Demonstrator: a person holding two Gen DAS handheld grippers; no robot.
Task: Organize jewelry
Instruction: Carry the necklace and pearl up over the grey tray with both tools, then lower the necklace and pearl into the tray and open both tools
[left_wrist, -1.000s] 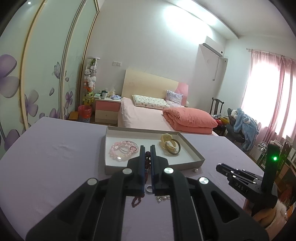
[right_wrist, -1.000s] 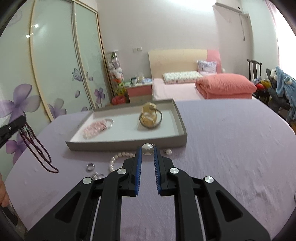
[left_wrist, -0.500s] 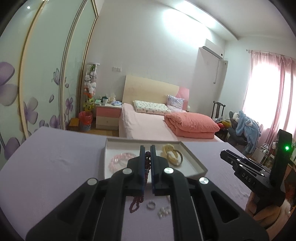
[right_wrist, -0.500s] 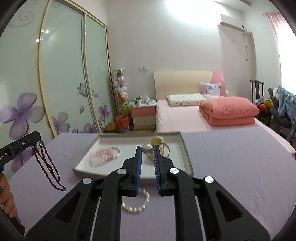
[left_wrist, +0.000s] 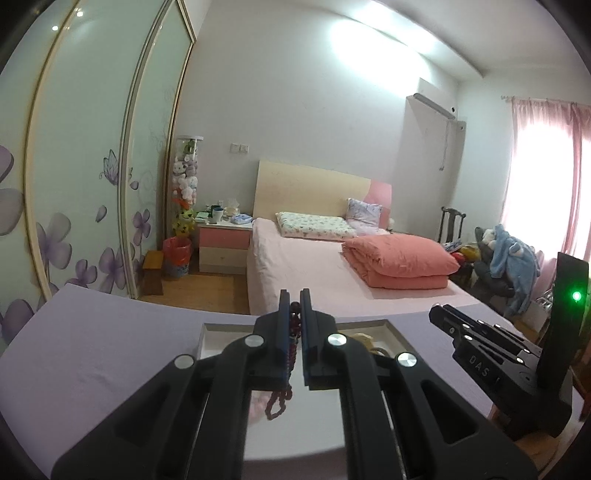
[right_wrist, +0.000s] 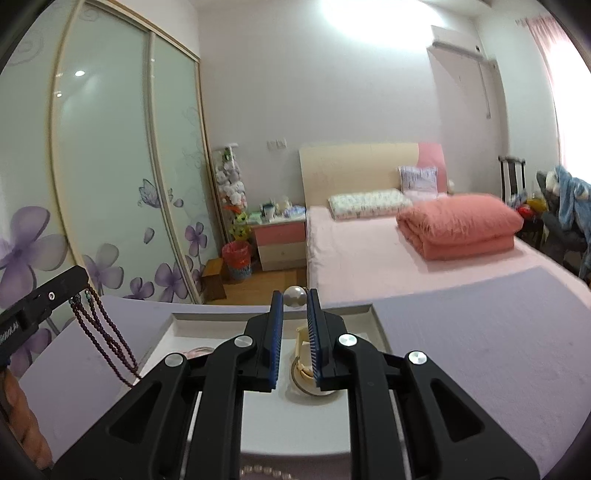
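My left gripper (left_wrist: 294, 306) is shut on a dark red bead necklace (left_wrist: 280, 400) that hangs below its jaws, above the grey tray (left_wrist: 207, 334). It also shows in the right wrist view (right_wrist: 62, 291), with the necklace (right_wrist: 107, 339) dangling. My right gripper (right_wrist: 294, 308) is shut on a large pearl (right_wrist: 294, 296) of a pearl strand (right_wrist: 258, 470) that hangs under it, above the tray (right_wrist: 177, 323). A cream bangle set (right_wrist: 306, 373) lies in the tray. The right gripper appears in the left wrist view (left_wrist: 443, 317).
The tray sits on a purple tablecloth (right_wrist: 480, 332). Beyond the table are a bed with a folded pink quilt (left_wrist: 399, 266), a wardrobe with flower doors (right_wrist: 110, 184) and a chair with clothes (left_wrist: 509, 258).
Both grippers have risen and moved forward over the tray, each carrying its necklace. The pearl strand has left the cloth.
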